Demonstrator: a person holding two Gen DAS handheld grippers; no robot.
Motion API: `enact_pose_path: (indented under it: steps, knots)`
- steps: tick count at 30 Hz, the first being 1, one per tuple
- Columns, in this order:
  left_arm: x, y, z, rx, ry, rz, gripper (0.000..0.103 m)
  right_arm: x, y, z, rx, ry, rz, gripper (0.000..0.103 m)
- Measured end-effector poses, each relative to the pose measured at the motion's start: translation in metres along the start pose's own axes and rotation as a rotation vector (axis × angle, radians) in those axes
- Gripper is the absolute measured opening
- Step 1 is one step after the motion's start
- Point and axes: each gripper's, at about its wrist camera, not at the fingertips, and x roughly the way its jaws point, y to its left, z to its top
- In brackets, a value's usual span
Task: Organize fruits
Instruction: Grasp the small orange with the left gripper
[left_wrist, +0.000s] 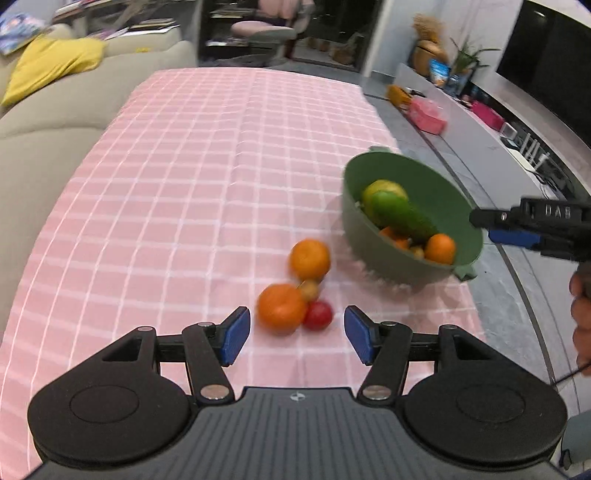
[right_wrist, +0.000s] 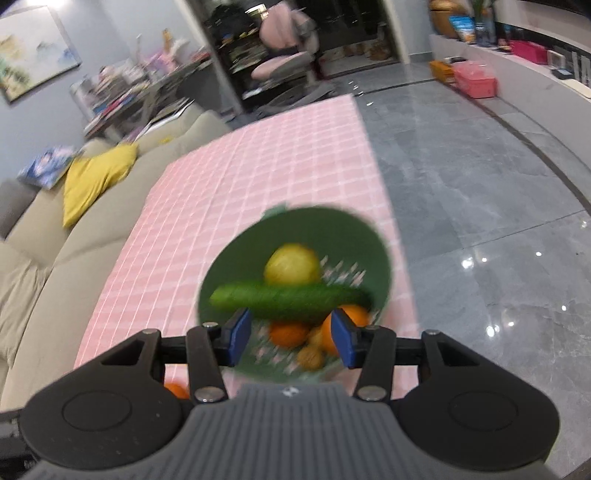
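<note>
**Operator:** Report the left gripper condition.

**Inspector:** The left gripper (left_wrist: 297, 334) stands with its jaws spread wide, nothing between them. Its blue pads (left_wrist: 233, 336) sit low over the pink checked tablecloth (left_wrist: 166, 177), just short of a loose cluster of fruit.

**Operator:** List the cluster.

**Inspector:** Four items lie touching or nearly touching: a near orange (left_wrist: 281, 308), a far orange (left_wrist: 309, 259), a red tomato (left_wrist: 318, 315) against the near orange, and a small tan fruit (left_wrist: 309, 290) between the three. Motion blur softens all outlines.

**Operator:** Location of the bowl?

**Inspector:** The green colander bowl (left_wrist: 369, 173) is near the right edge of the table, tilted so that its opening faces the left camera. It contains a cucumber (left_wrist: 400, 214), a yellow-green round fruit (left_wrist: 384, 189) behind the cucumber, and an orange (left_wrist: 440, 248) at the low side with other small fruit partly hidden.

**Operator:** Right gripper condition?

**Inspector:** The right gripper (right_wrist: 291, 338) has its jaws set apart, and in the right wrist view they frame the bowl's near side. In the left wrist view its tip meets the bowl rim. Whether it actually clamps the rim, I cannot tell; blur obscures the contact.

**Operator:** Surroundings?

**Inspector:** A beige sofa (left_wrist: 44, 122) with a yellow cushion (left_wrist: 51, 66) runs along the table's left side.
</note>
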Motion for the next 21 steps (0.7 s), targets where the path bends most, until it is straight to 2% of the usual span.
enact_pose_path:
  steps: [6,12,15,21]
  knots:
    - [-0.012,0.008,-0.026,0.007,0.027,0.023,0.069,0.009,0.038,-0.047,-0.092,0.078,0.04,0.046]
    - [-0.007,0.013,-0.038,0.043,0.054,0.032,0.069,0.031,0.059,-0.091,-0.158,0.185,0.059,0.045]
    - [-0.001,0.019,-0.037,0.021,0.068,0.01,0.069,0.043,0.065,-0.098,-0.183,0.202,0.059,0.045]
    - [0.015,0.028,-0.021,0.002,0.067,-0.009,0.069,0.049,0.067,-0.091,-0.173,0.188,0.062,0.045]
